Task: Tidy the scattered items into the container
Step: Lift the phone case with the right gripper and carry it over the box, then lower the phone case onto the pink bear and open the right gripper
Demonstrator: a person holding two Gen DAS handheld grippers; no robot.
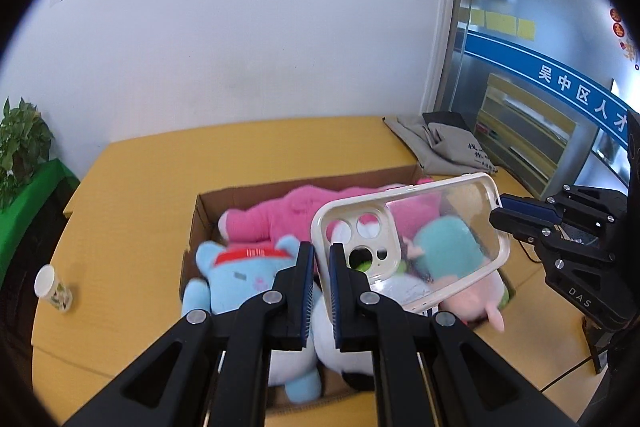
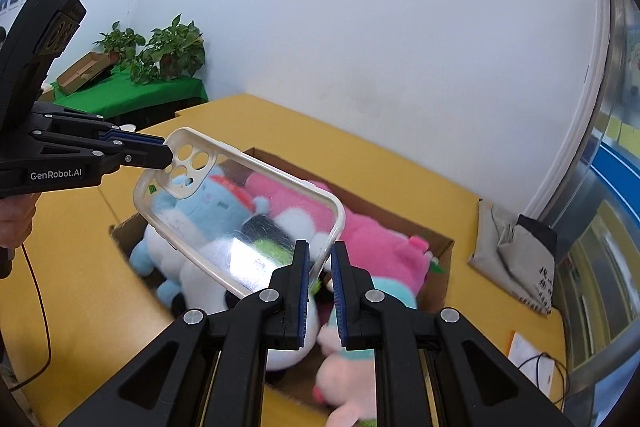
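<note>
An open cardboard box [image 1: 200,223] on the yellow table [image 1: 132,187] is packed with soft toys: a blue one [image 1: 236,279], a pink one [image 1: 272,215], a teal one [image 1: 448,243] and a pale pink one [image 1: 476,299]. A clear phone case [image 1: 424,239] hangs tilted above them. The left gripper [image 1: 319,267] has its jaws narrow on the camera end. The right gripper [image 2: 320,263] has its jaws narrow around the opposite end; whether they touch is hard to make out.
</note>
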